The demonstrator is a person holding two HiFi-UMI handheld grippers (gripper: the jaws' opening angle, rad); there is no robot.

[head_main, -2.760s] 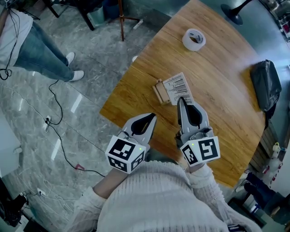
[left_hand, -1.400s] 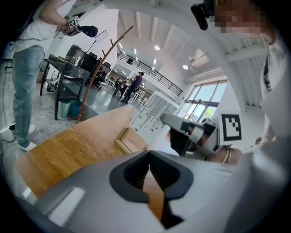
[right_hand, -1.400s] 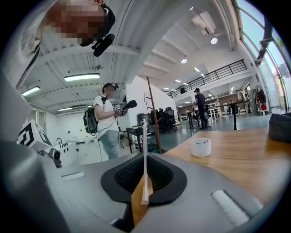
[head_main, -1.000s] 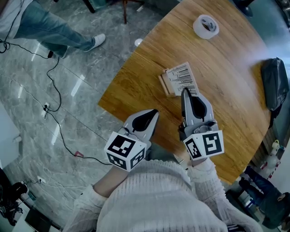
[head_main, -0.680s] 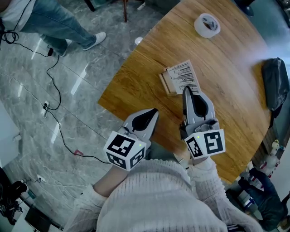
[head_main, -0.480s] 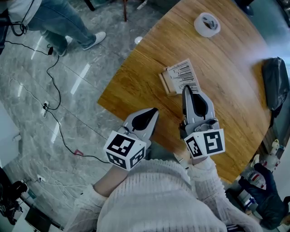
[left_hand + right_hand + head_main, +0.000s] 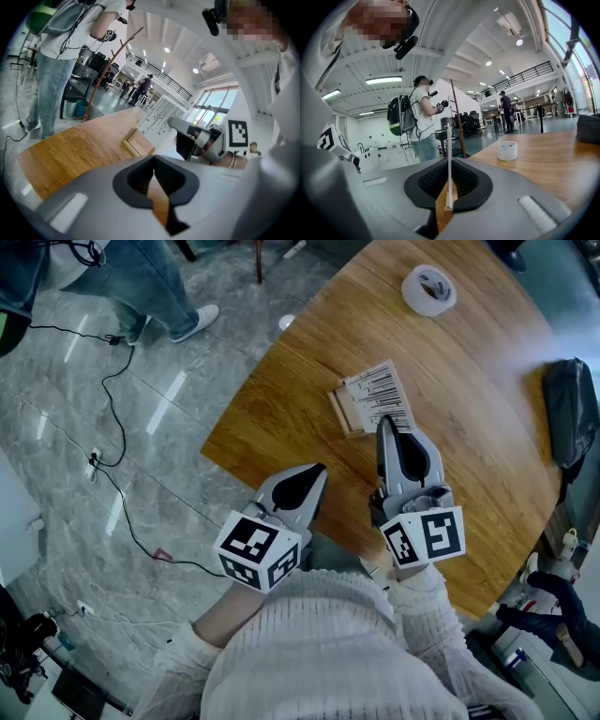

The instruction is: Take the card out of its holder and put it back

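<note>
1. Right gripper [image 7: 382,425]: its fingers [image 7: 425,185] are closed on the card [image 7: 380,397]. In the right gripper view I see the card edge-on, a thin white strip standing upright between the pads.
2. The card has its barcode-printed face turned up toward my head camera, over the middle of the wooden worktop [image 7: 469,381]. The right gripper pinches its near edge.
3. The far-left edge of the card meets the small wooden holder [image 7: 336,418], which sits on the worktop. I cannot tell whether that edge is seated in the slot or only resting against it.
4. Left gripper [image 7: 317,470]: its fingers [image 7: 136,180] are closed together with nothing between them. Only bare wood shows through the notch between the pads.
5. The left gripper hangs at the near edge of the worktop, to the left of the right gripper and apart from both card and holder.
6. A roll of tape [image 7: 428,289] lies on the far side of the worktop, well apart from the card.
7. A black bag [image 7: 567,413] rests at the right edge of the worktop.
8. A person in jeans [image 7: 150,282] stands on the grey floor off to the far left, and a cable [image 7: 117,474] trails across the floor.
</note>
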